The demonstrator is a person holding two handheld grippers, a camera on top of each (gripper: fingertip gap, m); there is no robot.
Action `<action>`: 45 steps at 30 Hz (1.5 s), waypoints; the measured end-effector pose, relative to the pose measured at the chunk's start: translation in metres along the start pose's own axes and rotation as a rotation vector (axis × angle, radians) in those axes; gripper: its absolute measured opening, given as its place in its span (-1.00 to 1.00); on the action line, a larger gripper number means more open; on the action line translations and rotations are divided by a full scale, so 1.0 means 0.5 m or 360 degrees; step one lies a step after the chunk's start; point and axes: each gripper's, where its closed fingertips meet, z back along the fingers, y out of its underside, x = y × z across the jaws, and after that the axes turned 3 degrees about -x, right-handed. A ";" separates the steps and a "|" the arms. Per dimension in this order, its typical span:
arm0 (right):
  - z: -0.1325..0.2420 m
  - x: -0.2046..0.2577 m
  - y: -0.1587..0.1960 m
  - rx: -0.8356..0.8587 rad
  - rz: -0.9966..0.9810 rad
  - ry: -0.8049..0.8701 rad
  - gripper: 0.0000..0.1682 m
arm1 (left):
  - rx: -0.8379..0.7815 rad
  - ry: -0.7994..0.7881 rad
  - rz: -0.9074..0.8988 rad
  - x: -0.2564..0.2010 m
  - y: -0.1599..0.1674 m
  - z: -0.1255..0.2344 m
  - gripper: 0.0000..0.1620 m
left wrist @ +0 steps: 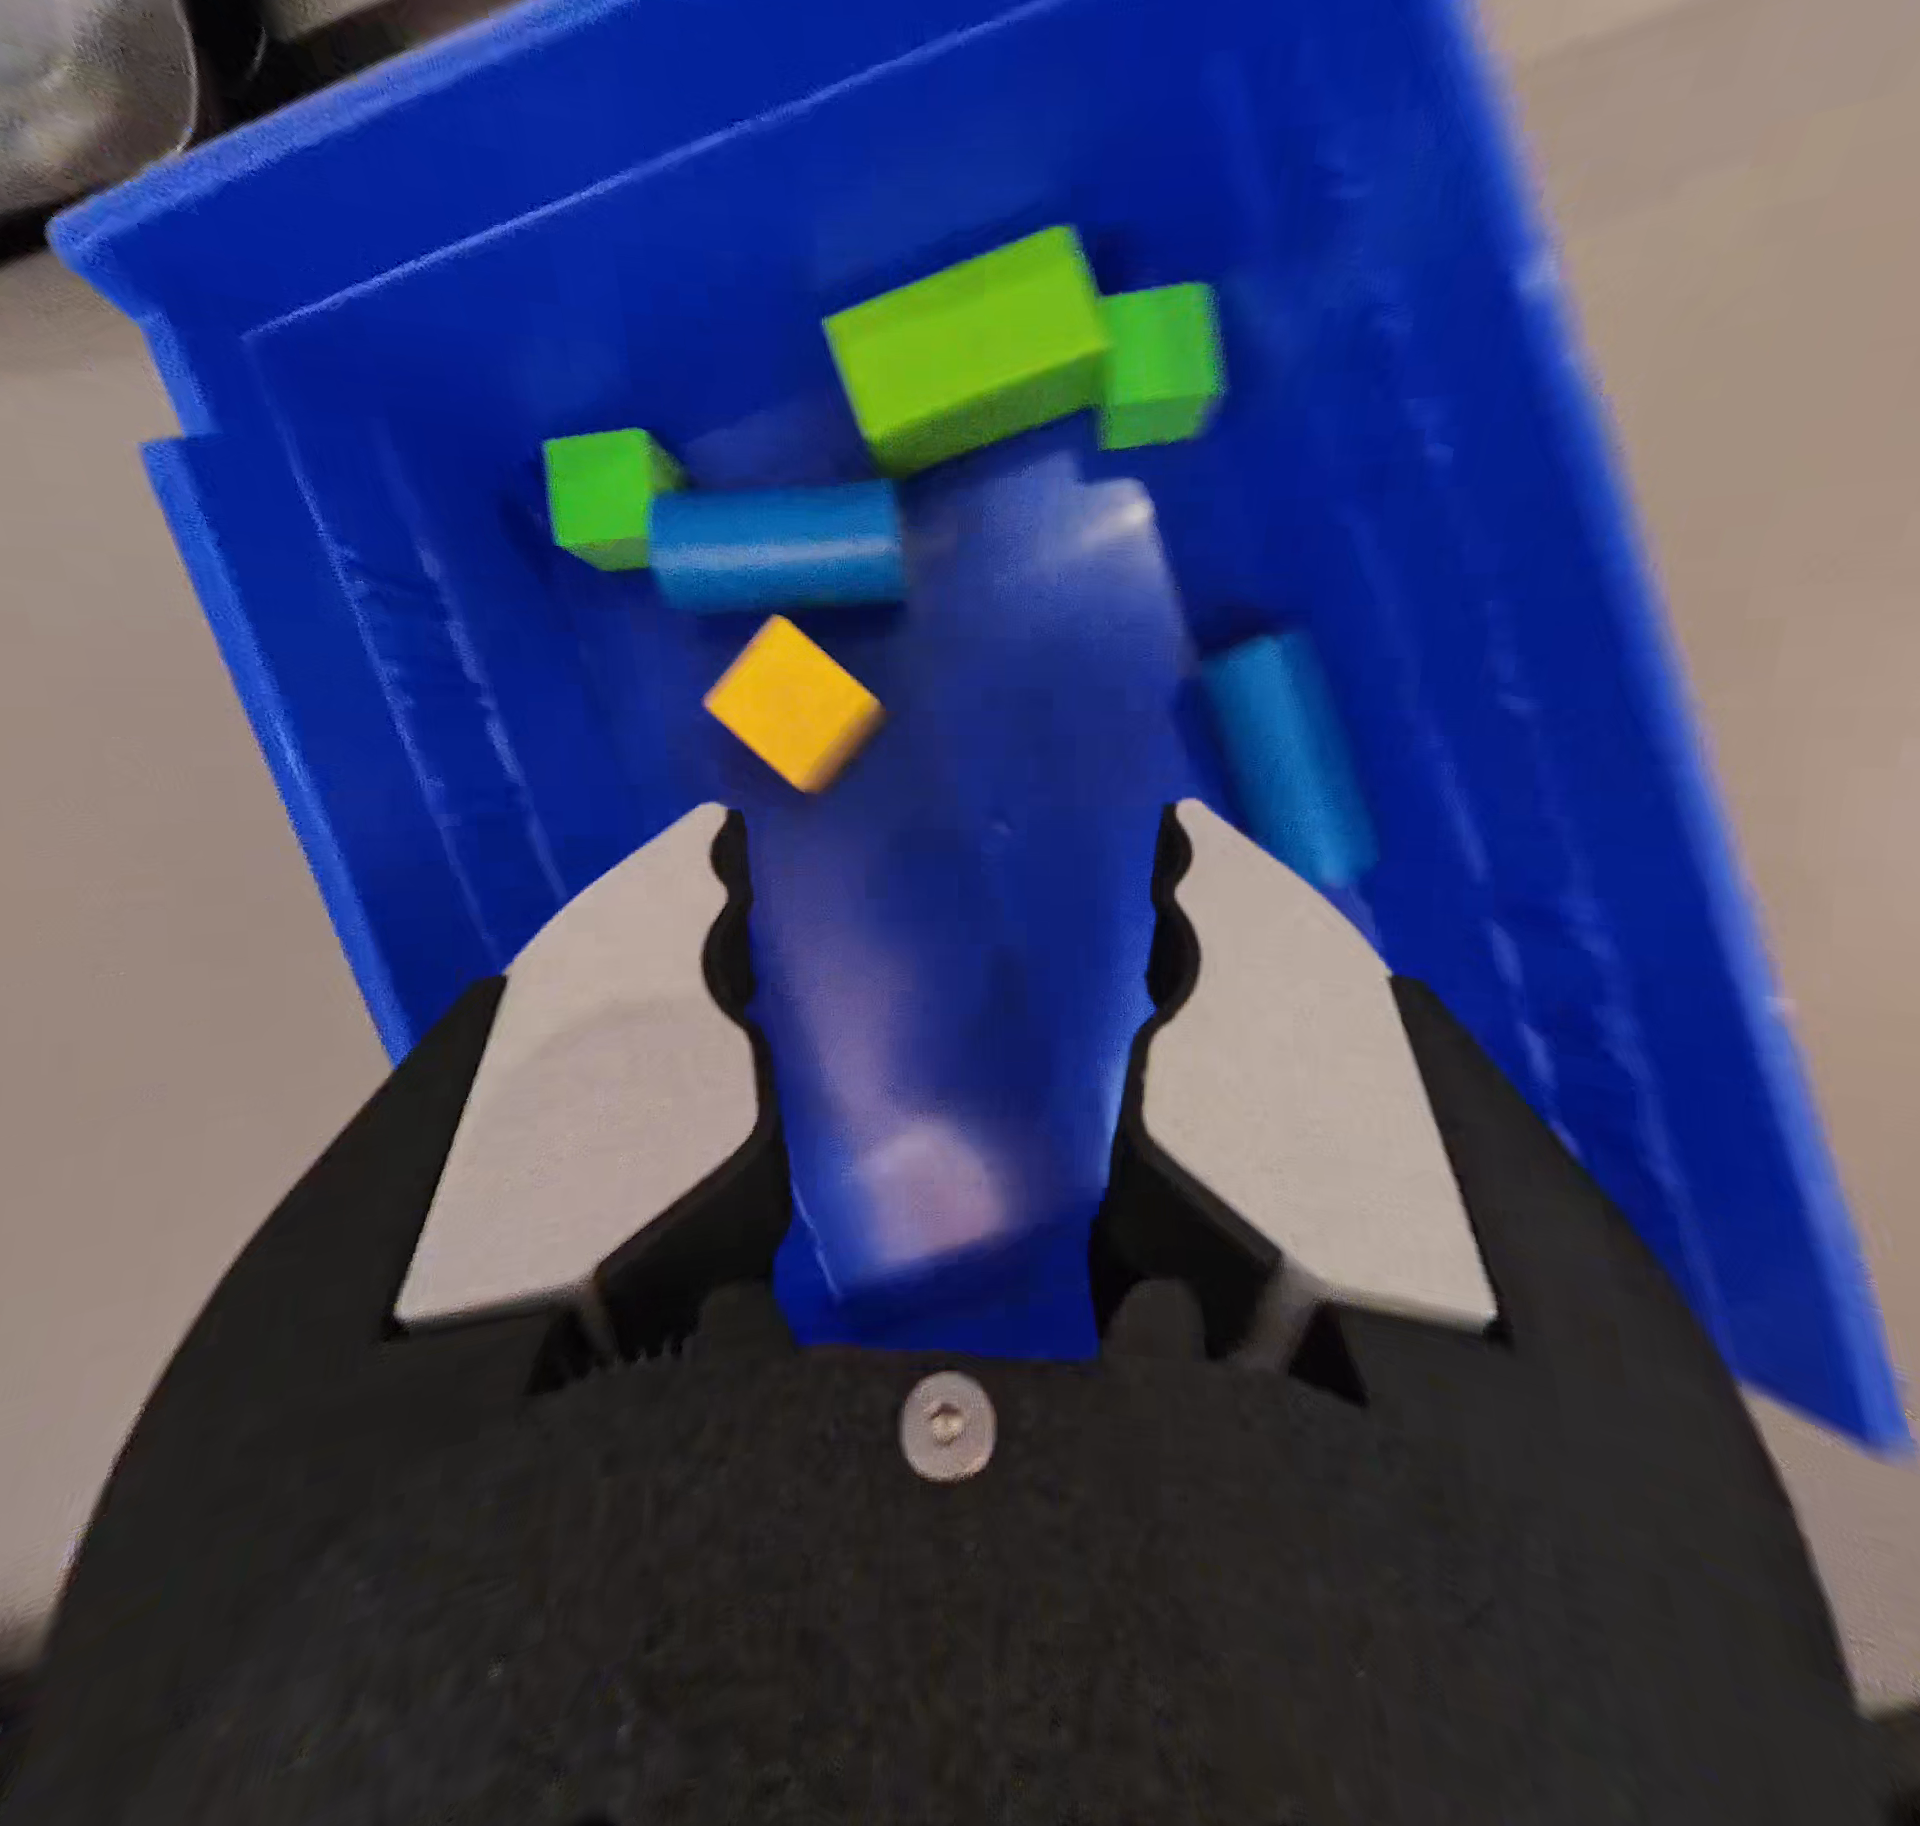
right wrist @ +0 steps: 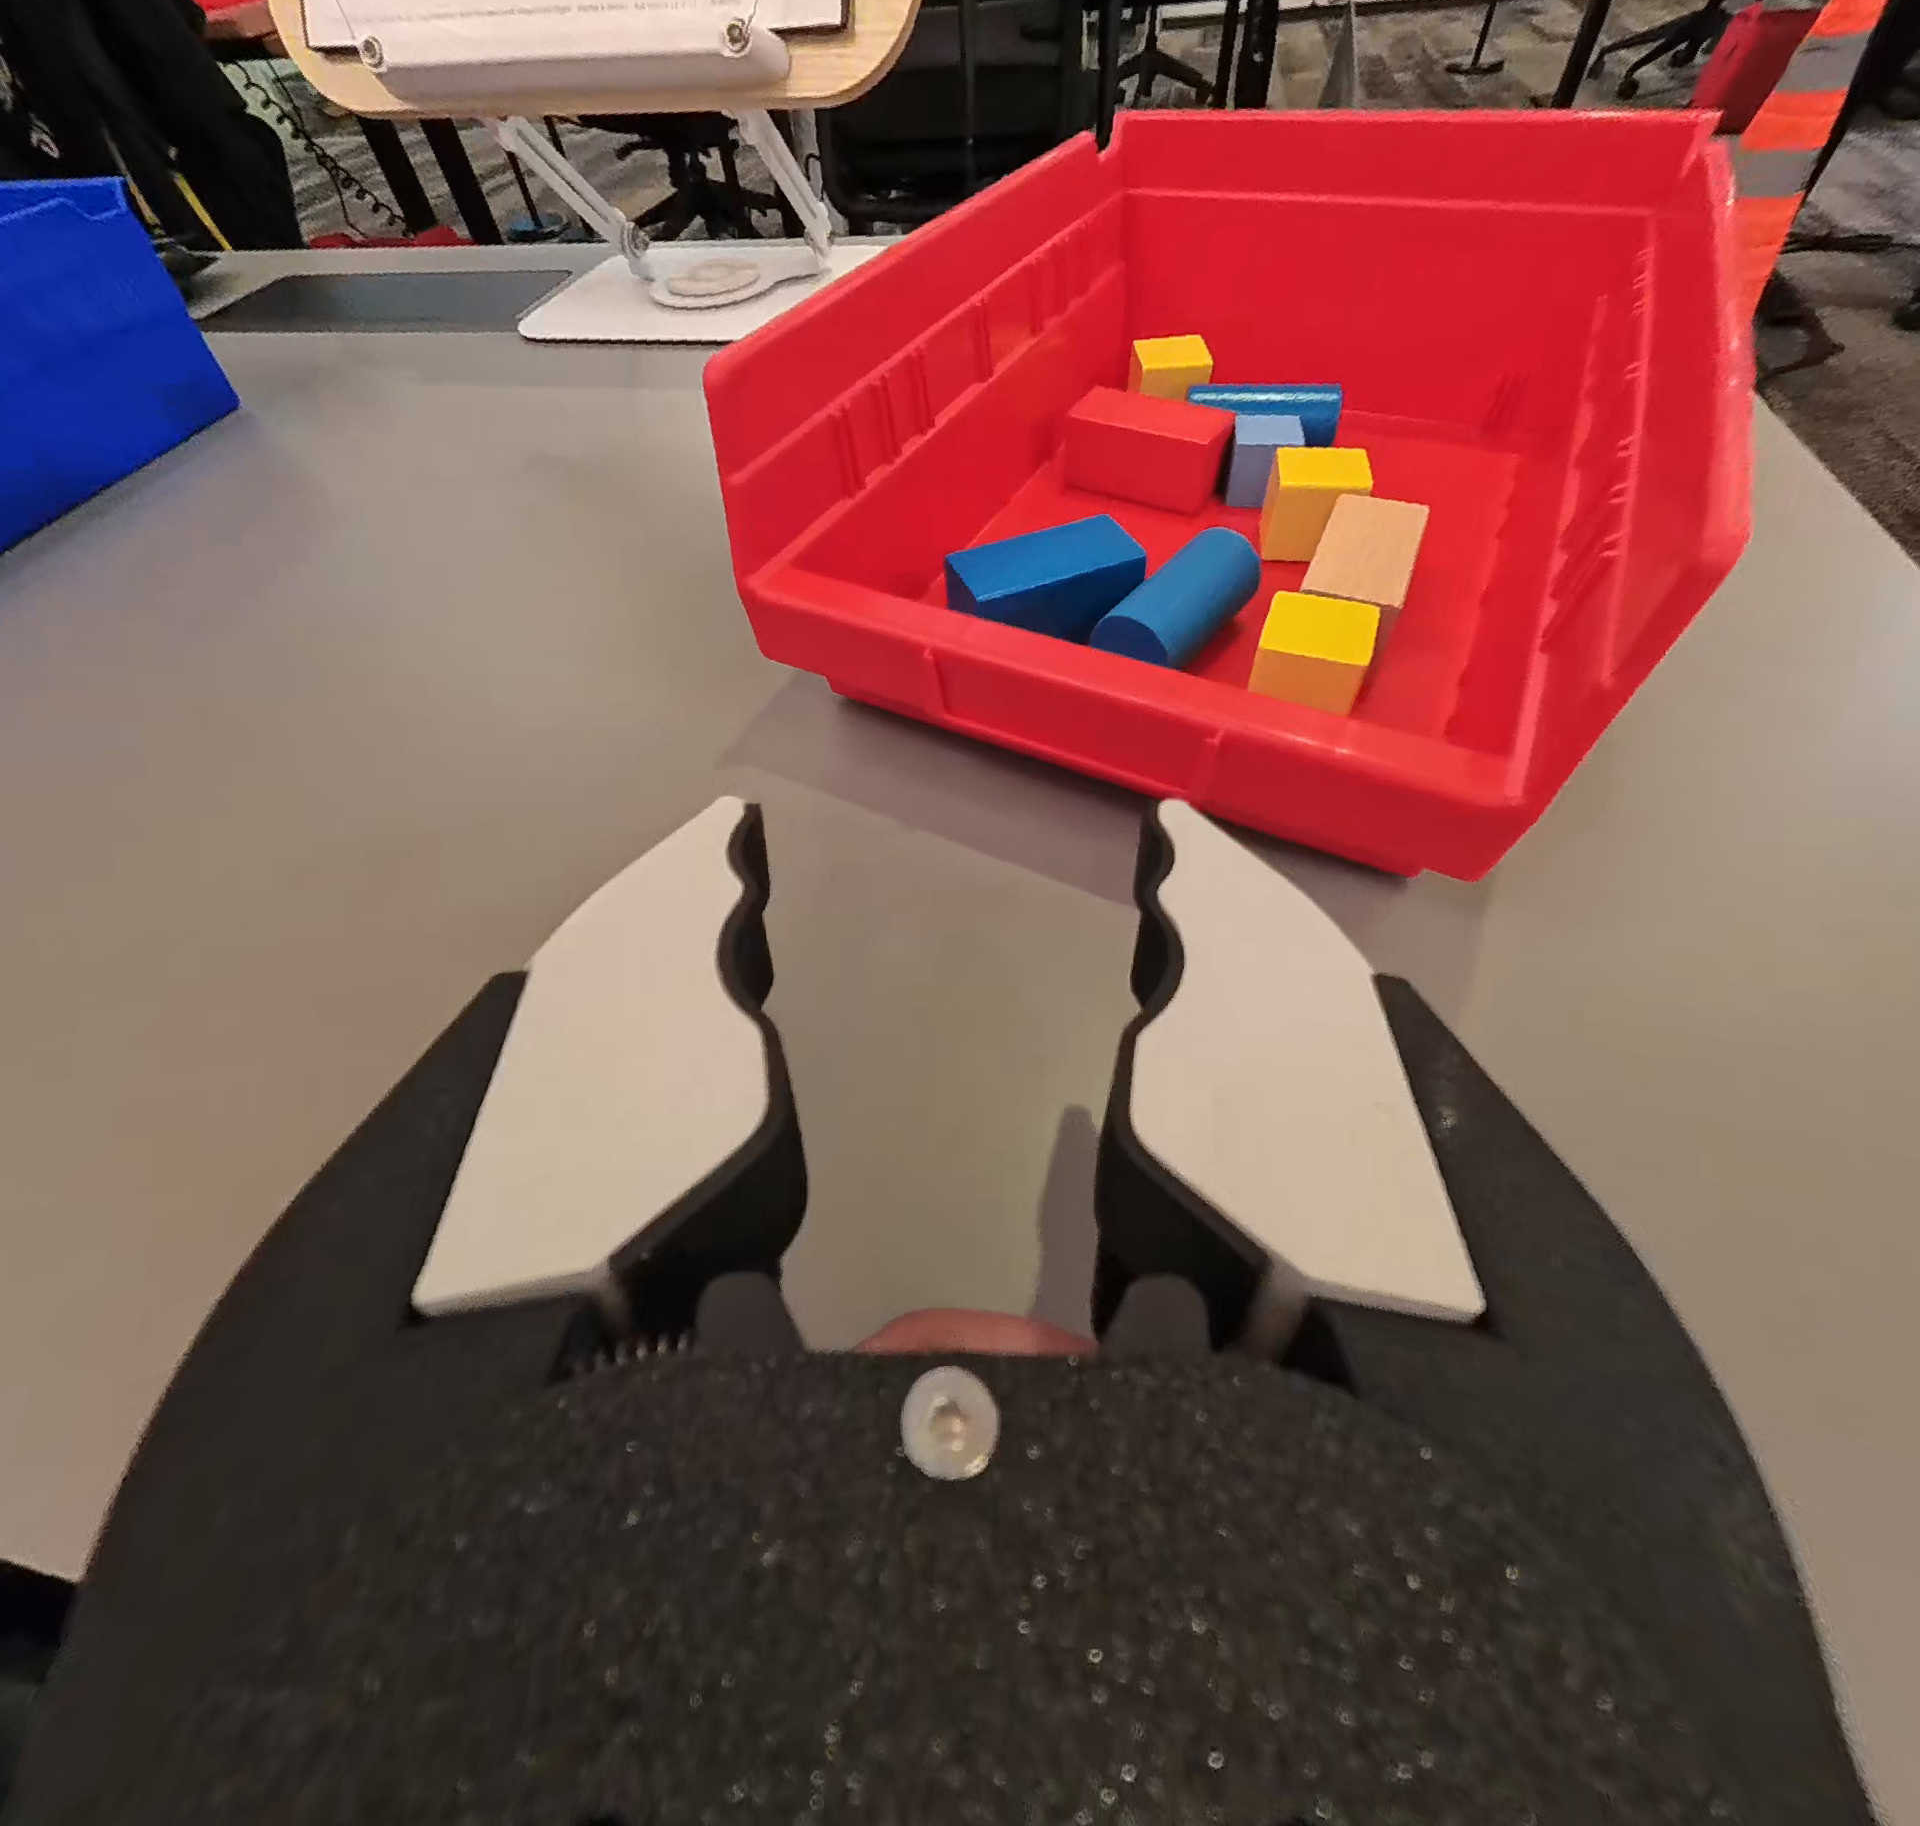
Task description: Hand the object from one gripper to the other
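In the left wrist view my left gripper (left wrist: 951, 820) is over the blue bin (left wrist: 1455, 426), its jaws wide apart. A long dark blue block (left wrist: 997, 841) lies blurred between the fingers and fills the gap; I cannot tell if the pads touch it. Around it in the bin are a large green block (left wrist: 966, 348), two small green cubes, a yellow cube (left wrist: 795, 701) and two light blue cylinders. In the right wrist view my right gripper (right wrist: 951, 820) is open and empty, low over the grey table in front of the red bin (right wrist: 1143, 727).
The red bin holds several blocks: blue, yellow, red and plain wood. A corner of the blue bin (right wrist: 94, 342) shows at far left. A white stand with a paper sheet (right wrist: 582, 0) is at the back of the table (right wrist: 416, 633). Chairs stand behind.
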 end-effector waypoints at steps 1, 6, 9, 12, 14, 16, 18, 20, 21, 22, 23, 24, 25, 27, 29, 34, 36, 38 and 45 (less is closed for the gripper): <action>-0.001 0.001 0.002 0.0006 0.0002 -0.0002 -0.20 | 0.0054 -0.0015 0.0041 0.020 -0.010 -0.028 -0.06; 0.001 0.005 0.006 0.0009 0.0025 -0.0017 -0.20 | 0.0209 -0.0018 0.0172 0.058 -0.037 -0.126 -0.06; 0.003 0.004 0.008 0.0017 0.0052 -0.0008 -0.20 | 0.0287 -0.0104 0.0147 0.072 -0.032 -0.163 -0.04; 0.006 0.001 0.008 0.0020 0.0069 0.0003 -0.20 | 0.0345 -0.0149 0.0146 0.083 -0.023 -0.190 -0.06; 0.006 0.001 0.009 0.0022 0.0060 0.0000 -0.20 | 0.0344 -0.0130 0.0162 0.081 -0.023 -0.198 -0.11; 0.004 0.001 0.009 0.0025 0.0047 -0.0008 -0.20 | 0.0349 -0.0093 0.0202 0.076 -0.022 -0.194 -0.11; 0.001 0.001 0.007 0.0019 0.0025 -0.0019 -0.21 | 0.0322 -0.0032 0.0239 0.064 -0.024 -0.180 -0.12; -0.001 0.006 0.005 0.0012 0.0005 -0.0042 -0.21 | 0.0250 0.0029 0.0274 0.054 -0.030 -0.149 -0.12; -0.003 0.008 0.005 0.0015 0.0001 -0.0050 -0.21 | 0.0195 0.0078 0.0299 0.048 -0.035 -0.128 -0.12; -0.005 0.010 0.005 0.0017 0.0005 -0.0054 -0.21 | 0.0127 0.0139 0.0331 0.041 -0.042 -0.103 -0.12; -0.006 0.012 0.006 0.0019 0.0013 -0.0059 -0.21 | 0.0043 0.0211 0.0373 0.033 -0.050 -0.075 -0.12; -0.007 0.014 0.006 0.0020 0.0024 -0.0063 -0.21 | -0.0064 0.0291 0.0419 0.025 -0.060 -0.043 -0.12; -0.009 0.017 0.005 0.0017 0.0036 -0.0069 -0.21 | -0.0194 0.0381 0.0467 0.016 -0.073 -0.008 -0.12; -0.016 0.028 -0.001 -0.0002 0.0073 -0.0102 -0.21 | -0.0454 0.0634 0.0575 -0.015 -0.092 0.070 -0.12; -0.031 0.044 -0.008 0.0001 0.0163 -0.0158 -0.22 | -0.0621 0.0928 0.0700 -0.058 -0.094 0.143 -0.12; -0.085 0.101 -0.050 -0.0058 0.0343 -0.0306 -0.28 | -0.0826 0.1692 0.0947 -0.208 -0.089 0.289 -0.12; -0.115 0.140 -0.074 -0.0064 0.0369 -0.0424 -0.27 | -0.0797 0.1944 0.0972 -0.287 -0.086 0.320 -0.12; -0.138 0.198 -0.115 -0.0135 0.0434 -0.0597 -0.25 | -0.0731 0.2141 0.0974 -0.372 -0.087 0.332 -0.13; -0.148 0.453 -0.219 -0.0224 0.0811 -0.1406 -0.21 | -0.0321 0.2541 0.0953 -0.666 -0.083 0.297 -0.13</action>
